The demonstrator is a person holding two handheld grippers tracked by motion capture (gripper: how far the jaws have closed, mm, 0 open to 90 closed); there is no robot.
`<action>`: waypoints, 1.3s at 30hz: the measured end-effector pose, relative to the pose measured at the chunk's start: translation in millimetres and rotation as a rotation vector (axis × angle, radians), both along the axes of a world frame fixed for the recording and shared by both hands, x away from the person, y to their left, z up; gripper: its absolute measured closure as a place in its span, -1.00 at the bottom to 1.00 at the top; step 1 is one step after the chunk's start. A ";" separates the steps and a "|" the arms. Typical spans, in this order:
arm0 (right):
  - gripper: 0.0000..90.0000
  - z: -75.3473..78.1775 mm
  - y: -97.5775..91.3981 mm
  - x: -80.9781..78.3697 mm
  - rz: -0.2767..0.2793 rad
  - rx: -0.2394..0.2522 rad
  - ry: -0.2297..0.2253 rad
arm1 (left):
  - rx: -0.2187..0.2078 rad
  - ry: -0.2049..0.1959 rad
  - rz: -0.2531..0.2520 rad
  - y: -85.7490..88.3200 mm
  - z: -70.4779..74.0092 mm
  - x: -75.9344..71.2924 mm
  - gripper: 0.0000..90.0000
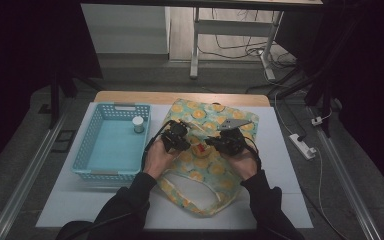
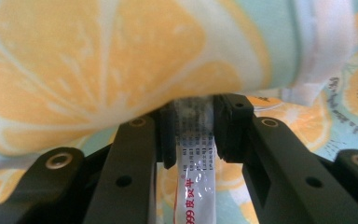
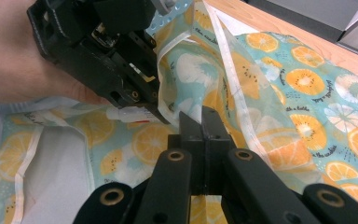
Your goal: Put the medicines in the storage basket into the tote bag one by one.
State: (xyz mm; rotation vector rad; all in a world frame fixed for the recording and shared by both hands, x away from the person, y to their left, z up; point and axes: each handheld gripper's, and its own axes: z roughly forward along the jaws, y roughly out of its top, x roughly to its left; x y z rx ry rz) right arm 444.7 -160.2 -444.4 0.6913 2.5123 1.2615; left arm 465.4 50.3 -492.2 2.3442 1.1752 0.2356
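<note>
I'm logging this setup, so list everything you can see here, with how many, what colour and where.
Tote bag: one, teal with an orange-slice print and white trim, flat on the table's middle.
Sachet: one, clear and white with red print, at the bag's opening.
Basket: one, light blue, left of the bag.
Small bottle: one, white cap, at the basket's far right corner.
Table: one, white top with a wooden far edge.
Power strip: one, white, on the floor to the right.
Left gripper: black, shut on the sachet.
Right gripper: black, shut on the bag's fabric.
</note>
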 end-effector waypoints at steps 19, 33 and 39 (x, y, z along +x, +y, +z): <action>1.00 0.1 -2.0 0.9 -0.009 0.004 -0.004 | -0.004 -0.012 -0.020 0.3 5.8 -4.4 0.19; 1.00 0.2 -3.0 1.4 -0.013 0.005 -0.007 | -0.145 0.004 -0.143 11.0 20.5 -28.4 -0.47; 1.00 0.1 -2.5 1.2 -0.012 0.004 -0.007 | -0.184 0.004 -0.142 22.1 26.7 -35.3 -0.58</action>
